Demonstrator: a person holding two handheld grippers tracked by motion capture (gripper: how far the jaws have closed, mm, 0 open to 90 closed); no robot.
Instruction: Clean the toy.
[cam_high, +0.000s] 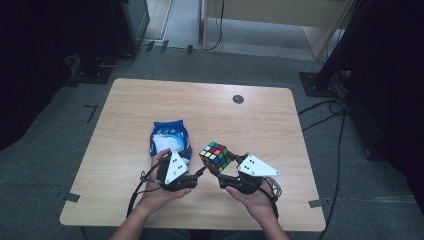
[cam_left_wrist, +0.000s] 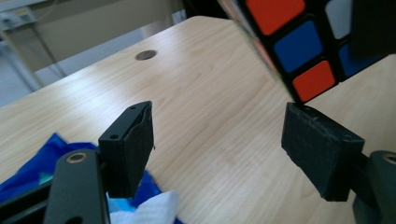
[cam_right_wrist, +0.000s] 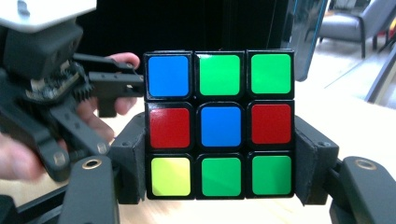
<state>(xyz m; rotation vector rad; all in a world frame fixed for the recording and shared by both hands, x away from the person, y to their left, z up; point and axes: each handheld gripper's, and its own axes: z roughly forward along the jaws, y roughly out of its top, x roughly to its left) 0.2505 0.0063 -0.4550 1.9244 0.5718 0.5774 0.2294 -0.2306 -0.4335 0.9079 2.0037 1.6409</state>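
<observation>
From the high view, the cube was held above the worktop by the right claw, beside the left claw and a blue bag.

In the left gripper view, the left claw's jaws stood wide apart, gripping nothing, the cube's corner just above one pad.

In the right gripper view, the cube was clamped by its sides, a face presented for turning.

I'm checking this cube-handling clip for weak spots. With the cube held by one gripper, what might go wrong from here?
1. Only the right gripper clamps the puzzle cube, pads on its lower layers; a knock might twist or drop it.
2. The left gripper is open with one pad at the cube's corner, so it may bump the cube.
3. The blue packet lies under the left hand and could be dragged.
</observation>
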